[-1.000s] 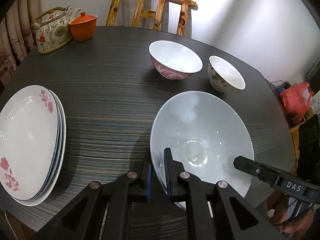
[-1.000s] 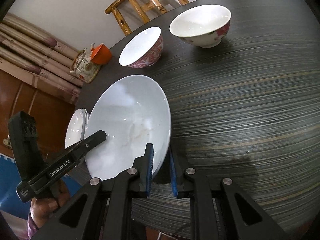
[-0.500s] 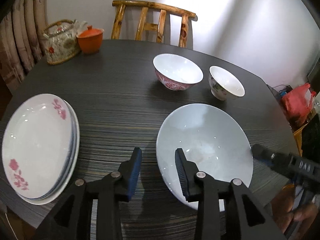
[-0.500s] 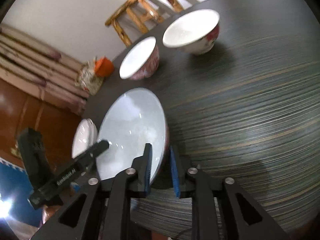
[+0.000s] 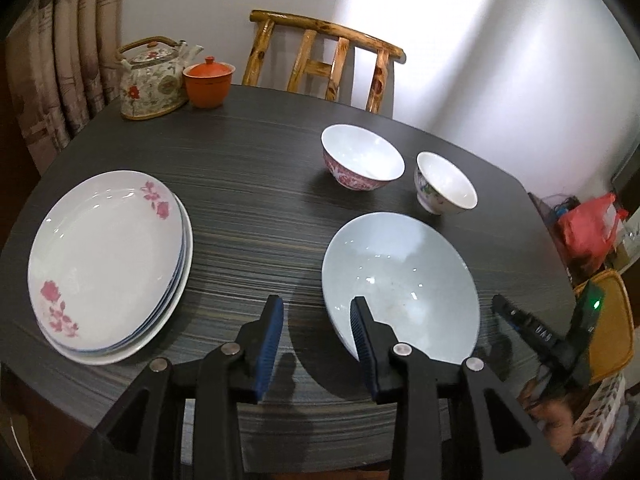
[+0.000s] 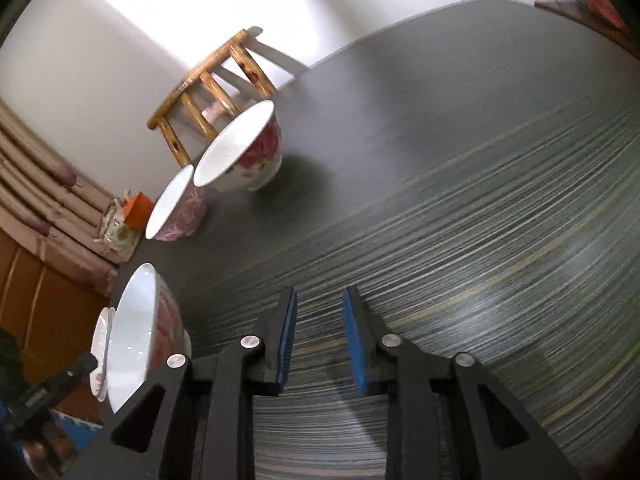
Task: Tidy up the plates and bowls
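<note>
Left to right on the dark bench (image 5: pixel 256 208). At nine o'clock lies the stack of plates (image 5: pixel 108 256), flower-printed and nested. At eleven o'clock stand a teapot (image 5: pixel 150 80) and an orange lidded cup (image 5: pixel 208 86), well clear of your work. At six o'clock your left hand-held gripper (image 5: pixel 316 336) has its jaws spread wide, nothing between them; the large white bowl (image 5: pixel 400 284) sits just right of it, its near rim beside the right finger. At one o'clock stand the pink-patterned bowl (image 5: pixel 362 158) and the small floral bowl (image 5: pixel 444 182), close together but apart. Your right hand-held gripper (image 6: pixel 318 336) is parted over bare bench and holds nothing.

The bowls are glazed, hence likely stiff, slippery and breakable; pinch each across the rim wall. Judged obstacle: the large bowl lies between you and the two smaller bowls.
</note>
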A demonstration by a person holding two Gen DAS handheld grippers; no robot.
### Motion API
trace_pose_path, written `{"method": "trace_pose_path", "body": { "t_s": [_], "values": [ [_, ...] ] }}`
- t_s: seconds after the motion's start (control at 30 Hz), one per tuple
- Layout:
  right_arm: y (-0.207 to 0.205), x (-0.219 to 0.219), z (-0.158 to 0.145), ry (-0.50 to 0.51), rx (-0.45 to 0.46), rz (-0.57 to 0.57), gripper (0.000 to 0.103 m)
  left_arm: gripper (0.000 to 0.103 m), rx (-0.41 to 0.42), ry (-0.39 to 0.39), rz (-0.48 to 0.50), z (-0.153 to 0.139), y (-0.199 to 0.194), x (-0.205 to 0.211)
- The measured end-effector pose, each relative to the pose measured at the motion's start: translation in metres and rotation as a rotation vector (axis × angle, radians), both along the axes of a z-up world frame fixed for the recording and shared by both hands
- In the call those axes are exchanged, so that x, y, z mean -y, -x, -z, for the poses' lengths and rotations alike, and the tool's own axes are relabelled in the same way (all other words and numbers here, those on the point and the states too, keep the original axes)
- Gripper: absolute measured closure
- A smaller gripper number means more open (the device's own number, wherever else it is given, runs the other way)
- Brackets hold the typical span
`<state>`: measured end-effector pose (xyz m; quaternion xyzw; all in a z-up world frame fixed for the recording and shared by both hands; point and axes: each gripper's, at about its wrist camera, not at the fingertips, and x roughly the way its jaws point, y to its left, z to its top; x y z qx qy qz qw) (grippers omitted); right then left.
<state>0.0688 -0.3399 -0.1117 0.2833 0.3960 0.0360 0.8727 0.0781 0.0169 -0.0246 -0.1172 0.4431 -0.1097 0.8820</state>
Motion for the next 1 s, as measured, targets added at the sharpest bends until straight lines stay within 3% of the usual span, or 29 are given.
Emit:
{"method": "trace_pose_path", "body": {
  "t_s": [0.23, 0.4, 0.47, 0.57, 0.67, 0.83, 1.0],
  "values": [
    [0.007, 0.002, 0.003, 0.011, 0.062, -0.03, 0.079, 0.068, 0.012, 0.008, 0.022, -0.021, 0.011, -0.002],
    [-0.003, 0.008, -0.009, -0.041, -0.046, -0.045, 0.083, 0.068, 0.04, 0.024, 0.046, -0.041, -0.002, -0.007],
    [-0.011, 0.004, -0.033, -0.145, -0.027, -0.096, 0.083, 0.068, 0.042, 0.052, 0.05, -0.05, -0.016, -0.009],
    [-0.026, -0.019, -0.084, -0.142, 0.035, -0.199, 0.083, 0.067, 0.045, 0.092, 0.057, -0.06, -0.042, -0.011],
    [-0.044, -0.04, -0.115, -0.159, 0.057, -0.259, 0.083, 0.065, 0.032, 0.108, 0.064, -0.064, -0.077, -0.01],
    [-0.093, -0.07, -0.116, -0.315, -0.029, -0.311, 0.083, 0.065, -0.033, 0.157, 0.088, -0.052, -0.134, -0.003],
    [-0.132, -0.093, -0.102, -0.296, -0.108, -0.29, 0.082, 0.065, -0.142, 0.2, 0.119, -0.026, -0.174, 0.006]
  ]
}}
